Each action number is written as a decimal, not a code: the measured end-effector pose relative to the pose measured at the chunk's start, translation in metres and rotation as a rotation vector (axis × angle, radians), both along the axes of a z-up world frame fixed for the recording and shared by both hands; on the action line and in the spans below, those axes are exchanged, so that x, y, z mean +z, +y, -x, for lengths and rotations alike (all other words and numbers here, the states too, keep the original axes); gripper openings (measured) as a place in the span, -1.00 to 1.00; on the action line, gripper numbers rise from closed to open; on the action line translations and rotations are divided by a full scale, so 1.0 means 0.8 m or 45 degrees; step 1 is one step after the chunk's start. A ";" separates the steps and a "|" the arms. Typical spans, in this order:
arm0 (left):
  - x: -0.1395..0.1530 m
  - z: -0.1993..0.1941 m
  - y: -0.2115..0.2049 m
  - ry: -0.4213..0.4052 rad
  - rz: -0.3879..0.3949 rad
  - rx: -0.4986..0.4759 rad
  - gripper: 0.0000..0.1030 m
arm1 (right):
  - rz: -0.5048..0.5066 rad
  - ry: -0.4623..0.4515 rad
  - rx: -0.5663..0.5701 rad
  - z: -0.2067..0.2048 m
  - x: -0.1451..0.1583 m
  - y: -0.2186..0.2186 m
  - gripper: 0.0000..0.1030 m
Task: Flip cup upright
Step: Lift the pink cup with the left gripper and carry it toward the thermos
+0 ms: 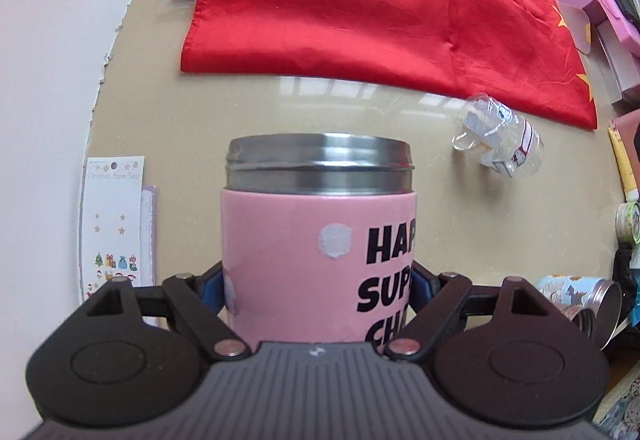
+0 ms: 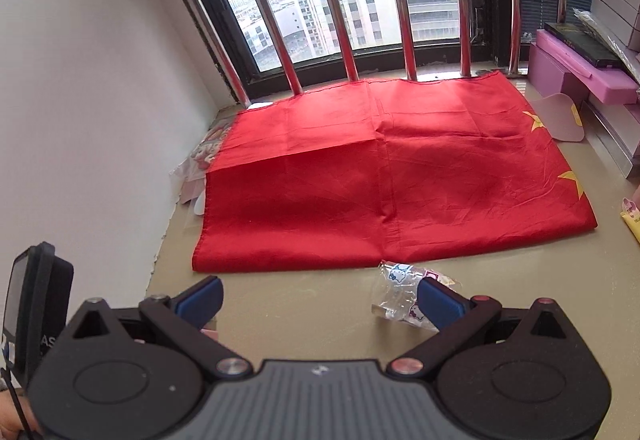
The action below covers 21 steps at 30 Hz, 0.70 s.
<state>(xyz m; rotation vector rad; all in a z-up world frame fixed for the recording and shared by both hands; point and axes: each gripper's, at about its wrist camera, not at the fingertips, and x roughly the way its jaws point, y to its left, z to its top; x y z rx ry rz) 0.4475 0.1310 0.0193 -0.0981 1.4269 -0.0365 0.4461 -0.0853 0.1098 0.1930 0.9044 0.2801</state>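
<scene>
A: What takes the most room on the desk [image 2: 312, 304]?

B: The red cloth [image 2: 384, 176]. It fills the far part, from 10 to 2 o'clock, and its far edge reaches the window bars [image 2: 344, 40]. Its near edge leaves a bare beige strip between the cloth and both tools. At 9 o'clock the desk ends at the white wall [image 2: 80, 100]; at 3 o'clock pink boxes [image 2: 576, 76] stand along the edge.

A: And the cup?

B: The pink cup [image 1: 316, 260] stands upright, steel rim on top, in the left hand-held gripper [image 1: 318, 286], which is clamped on its lower sides with the blue pads [image 1: 420, 282].

A: The other tool?

B: The right hand-held gripper [image 2: 320, 300] has its fingers wide apart and holds nothing. A clear plastic cup [image 2: 404, 292] lies on its side at 1 o'clock, just beside the right pad, close to the cloth edge. I cannot tell if they touch.

A: Anything smaller?

B: A sticker sheet [image 1: 114, 224] at 9 o'clock, beside the wall.
</scene>
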 end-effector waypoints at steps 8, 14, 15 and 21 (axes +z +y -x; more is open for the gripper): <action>-0.027 0.140 -0.086 -0.122 -0.296 -0.620 0.63 | 0.015 -0.215 0.165 0.078 0.039 -0.042 1.00; -0.077 0.210 -0.145 -0.167 -0.432 -0.936 0.63 | 0.050 -0.364 0.232 0.146 0.040 -0.087 1.00; -0.084 0.216 -0.151 -0.173 -0.445 -0.958 0.63 | 0.069 -0.413 0.241 0.163 0.037 -0.094 1.00; -0.115 0.221 -0.173 -0.148 -0.535 -1.016 0.64 | 0.119 -0.569 0.208 0.259 0.004 -0.127 1.00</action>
